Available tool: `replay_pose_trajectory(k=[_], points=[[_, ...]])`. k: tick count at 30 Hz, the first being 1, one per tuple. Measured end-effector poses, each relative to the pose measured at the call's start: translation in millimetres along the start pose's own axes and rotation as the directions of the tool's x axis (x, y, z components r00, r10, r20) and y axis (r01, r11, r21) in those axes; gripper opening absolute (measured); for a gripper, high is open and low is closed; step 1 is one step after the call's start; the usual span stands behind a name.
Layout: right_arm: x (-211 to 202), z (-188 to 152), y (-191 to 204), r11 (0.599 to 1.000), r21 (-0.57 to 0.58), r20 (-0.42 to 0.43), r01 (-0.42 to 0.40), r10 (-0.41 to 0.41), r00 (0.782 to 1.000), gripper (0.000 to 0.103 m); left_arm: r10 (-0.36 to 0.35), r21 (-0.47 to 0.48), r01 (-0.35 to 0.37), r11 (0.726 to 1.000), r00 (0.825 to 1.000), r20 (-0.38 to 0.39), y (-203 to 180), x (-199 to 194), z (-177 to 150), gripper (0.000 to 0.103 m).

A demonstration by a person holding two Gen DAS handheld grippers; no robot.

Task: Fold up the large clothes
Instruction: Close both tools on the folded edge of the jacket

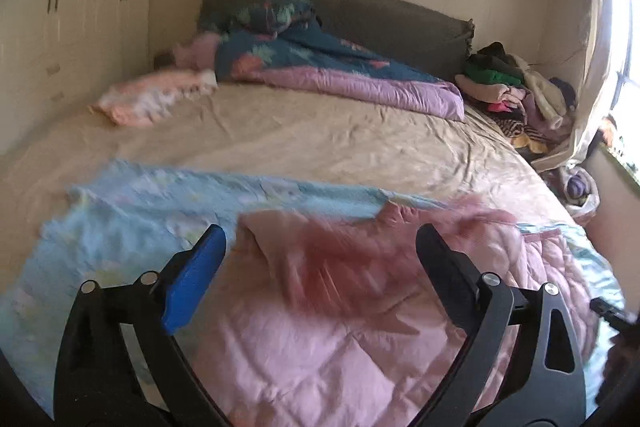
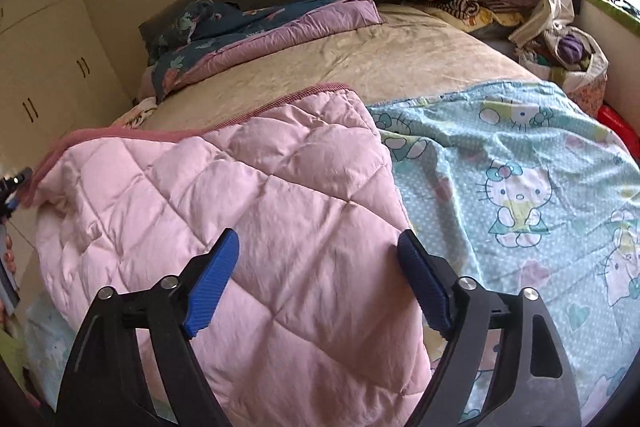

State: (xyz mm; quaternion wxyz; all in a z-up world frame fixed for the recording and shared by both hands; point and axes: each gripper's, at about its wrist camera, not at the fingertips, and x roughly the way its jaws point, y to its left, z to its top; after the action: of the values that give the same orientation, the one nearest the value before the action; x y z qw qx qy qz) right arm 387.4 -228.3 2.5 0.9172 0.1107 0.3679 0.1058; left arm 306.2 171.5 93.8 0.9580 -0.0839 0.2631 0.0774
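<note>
A quilted blanket lies on the near end of the bed, pink side (image 2: 248,187) folded over its light-blue cartoon-cat print side (image 2: 516,179). In the left wrist view the pink part (image 1: 328,307) is blurred, with the blue print (image 1: 132,211) to its left. My left gripper (image 1: 320,239) is open and empty just above the pink fold. My right gripper (image 2: 318,243) is open and empty above the pink fold near its right edge. Part of the other gripper (image 2: 16,187) shows at the left edge of the right wrist view.
The bed has a beige sheet (image 1: 320,131) and a grey headboard (image 1: 380,15). A dark floral and purple duvet (image 1: 340,75) and a pink pillow (image 1: 148,99) lie at the head. A heap of clothes (image 1: 516,87) and a bag (image 2: 576,55) sit at the right, white wardrobes (image 1: 60,27) at the left.
</note>
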Motion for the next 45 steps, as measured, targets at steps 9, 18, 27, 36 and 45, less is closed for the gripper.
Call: replay_pose_trajectory(k=[9,18,27,36,45], points=[[-12,0,2,0.992,-0.098,0.010,0.077,-0.076,0.997,0.089,0.057,0.026,-0.056,0.998,0.997,-0.057,31,2,-26,0.093],[14,6,-8,0.985,-0.127,-0.040,0.118,-0.124,0.991,0.090,-0.030,-0.053,0.017,0.998,0.965,-0.260,61,46,-84,0.093],[18,8,15,0.966,-0.210,0.028,0.152,-0.149,0.988,0.016,-0.014,0.003,0.015,1.000,0.976,-0.219,30,45,-76,0.012],[20,49,17,0.965,-0.105,0.121,0.241,-0.229,0.966,0.015,0.055,0.032,-0.050,0.998,0.983,-0.177,18,72,-43,0.012],[66,36,1,0.958,-0.065,0.004,0.278,-0.278,0.960,0.015,0.073,0.020,-0.070,0.997,0.973,-0.220,20,96,-53,0.012]])
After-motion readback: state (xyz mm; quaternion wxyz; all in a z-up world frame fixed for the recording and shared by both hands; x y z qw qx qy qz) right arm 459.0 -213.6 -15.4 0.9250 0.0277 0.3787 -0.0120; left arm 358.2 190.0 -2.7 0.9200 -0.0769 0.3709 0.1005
